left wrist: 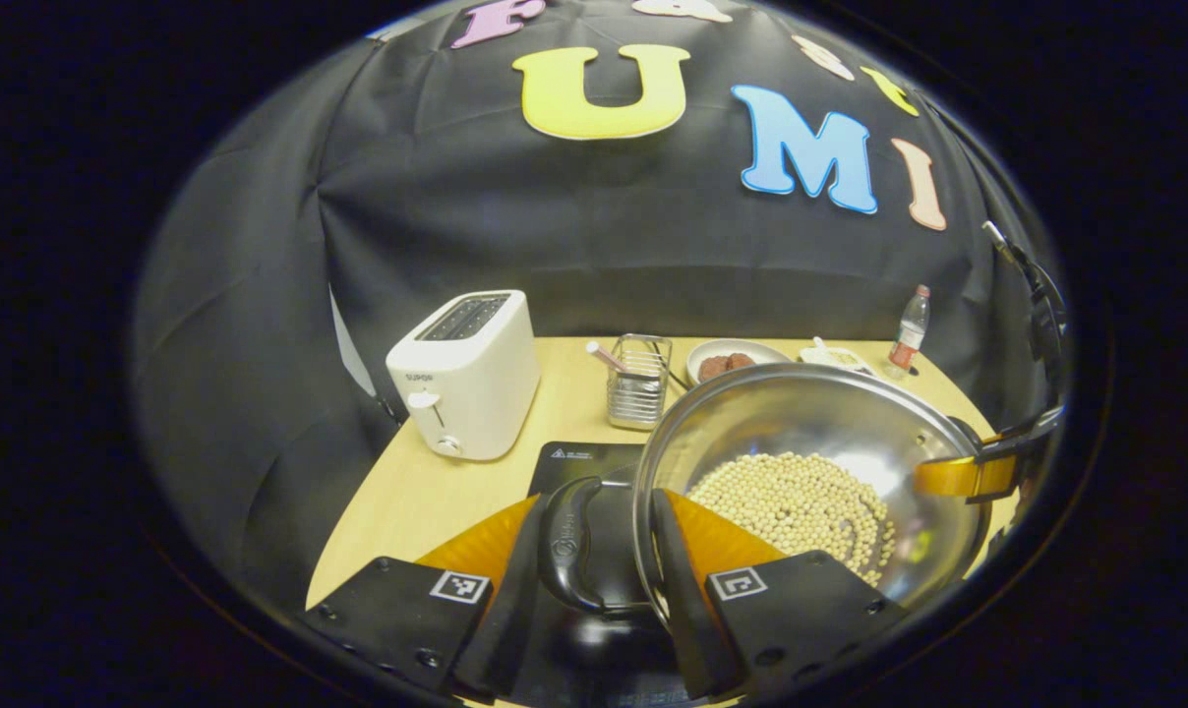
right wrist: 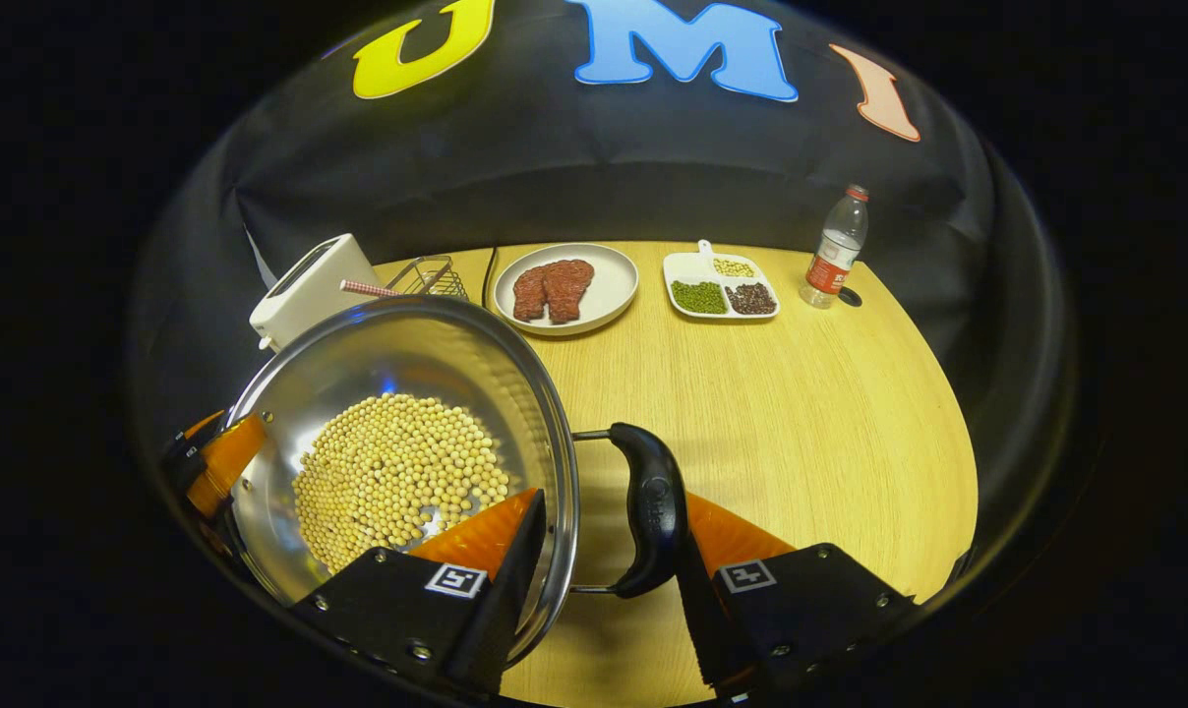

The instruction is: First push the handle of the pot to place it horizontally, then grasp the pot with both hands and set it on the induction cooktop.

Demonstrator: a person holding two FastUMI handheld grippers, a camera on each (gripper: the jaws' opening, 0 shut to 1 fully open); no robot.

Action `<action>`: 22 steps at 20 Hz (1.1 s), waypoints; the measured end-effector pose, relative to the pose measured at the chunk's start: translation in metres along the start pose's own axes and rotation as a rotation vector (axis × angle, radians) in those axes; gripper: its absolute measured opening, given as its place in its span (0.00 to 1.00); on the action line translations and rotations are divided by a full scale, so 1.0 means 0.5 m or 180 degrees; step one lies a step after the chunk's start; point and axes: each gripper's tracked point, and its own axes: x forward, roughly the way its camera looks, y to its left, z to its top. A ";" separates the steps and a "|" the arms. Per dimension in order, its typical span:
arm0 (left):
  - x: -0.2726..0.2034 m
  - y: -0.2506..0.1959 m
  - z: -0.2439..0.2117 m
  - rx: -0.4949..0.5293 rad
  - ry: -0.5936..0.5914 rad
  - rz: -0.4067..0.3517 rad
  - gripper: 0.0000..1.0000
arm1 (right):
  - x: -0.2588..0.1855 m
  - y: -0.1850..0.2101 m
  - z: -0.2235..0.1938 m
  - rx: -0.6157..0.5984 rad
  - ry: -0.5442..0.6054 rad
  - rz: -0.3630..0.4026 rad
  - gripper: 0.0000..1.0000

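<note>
A steel pot (left wrist: 801,413) holding several soybeans (left wrist: 791,501) hangs between both grippers. My left gripper (left wrist: 599,503) is shut on the pot's black side handle (left wrist: 566,539), one finger outside the handle and the other inside the rim. Under that handle lies the black induction cooktop (left wrist: 584,458). In the right gripper view the pot (right wrist: 407,354) sits at lower left, and my right gripper (right wrist: 609,503) is shut on the opposite black handle (right wrist: 653,511) the same way. The right gripper (left wrist: 963,477) also shows on the pot's far rim, as does the left gripper (right wrist: 222,460).
A white toaster (left wrist: 466,374) stands at the table's back left, with a wire rack (left wrist: 639,382) beside it. A plate of meat (right wrist: 564,287), a divided dish of beans (right wrist: 720,285) and a water bottle (right wrist: 834,248) line the back. The wooden table (right wrist: 810,423) stretches right of the pot.
</note>
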 end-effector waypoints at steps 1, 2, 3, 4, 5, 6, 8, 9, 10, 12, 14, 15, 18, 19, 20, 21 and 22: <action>0.002 0.013 -0.002 0.0004 0.0000 0.0014 0.70 | 0.005 0.011 -0.001 -0.0010 0.0019 0.0011 0.71; 0.004 0.026 -0.004 0.0001 0.0000 0.0022 0.67 | 0.010 0.021 -0.004 -0.0023 0.0036 0.0019 0.71; 0.008 0.037 -0.007 -0.0019 0.0009 0.0032 0.67 | 0.012 0.034 -0.005 -0.0031 0.0041 0.0032 0.71; 0.013 0.047 -0.011 -0.0046 0.0024 0.0034 0.67 | 0.013 0.043 -0.005 -0.0038 0.0044 0.0043 0.71; 0.019 0.057 -0.017 -0.0071 0.0038 0.0045 0.70 | 0.015 0.055 -0.005 -0.0049 0.0045 0.0054 0.71; 0.023 0.069 -0.019 -0.0075 0.0040 0.0056 0.70 | 0.016 0.064 -0.007 -0.0072 0.0046 0.0059 0.71; 0.031 0.089 -0.027 -0.0067 0.0044 0.0063 0.67 | 0.027 0.079 -0.013 -0.0088 0.0073 0.0075 0.71; 0.034 0.098 -0.027 -0.0064 0.0032 0.0063 0.70 | 0.032 0.087 -0.017 -0.0080 0.0089 0.0089 0.71; 0.042 0.104 -0.030 -0.0059 0.0024 0.0060 0.67 | 0.037 0.094 -0.019 -0.0073 0.0105 0.0098 0.71; 0.050 0.118 -0.031 -0.0029 0.0017 0.0060 0.67 | 0.045 0.110 -0.021 -0.0067 0.0120 0.0111 0.71; 0.066 0.127 -0.040 -0.0020 0.0010 0.0056 0.70 | 0.054 0.120 -0.026 -0.0072 0.0155 0.0112 0.71; 0.073 0.133 -0.042 -0.0005 0.0014 0.0048 0.70 | 0.055 0.124 -0.029 -0.0070 0.0168 0.0114 0.71; 0.094 0.144 -0.051 -0.0016 0.0044 0.0019 0.70 | 0.063 0.133 -0.034 -0.0081 0.0196 0.0099 0.71; 0.101 0.147 -0.053 -0.0014 0.0047 0.0012 0.67 | 0.066 0.136 -0.035 -0.0073 0.0209 0.0100 0.71; 0.107 0.149 -0.055 0.0005 0.0045 0.0009 0.67 | 0.071 0.139 -0.036 -0.0066 0.0220 0.0104 0.71; 0.113 0.152 -0.057 0.0009 0.0044 0.0007 0.63 | 0.078 0.139 -0.037 -0.0067 0.0230 0.0102 0.71; 0.118 0.152 -0.060 -0.0001 0.0052 0.0010 0.63 | 0.082 0.141 -0.038 -0.0073 0.0245 0.0100 0.71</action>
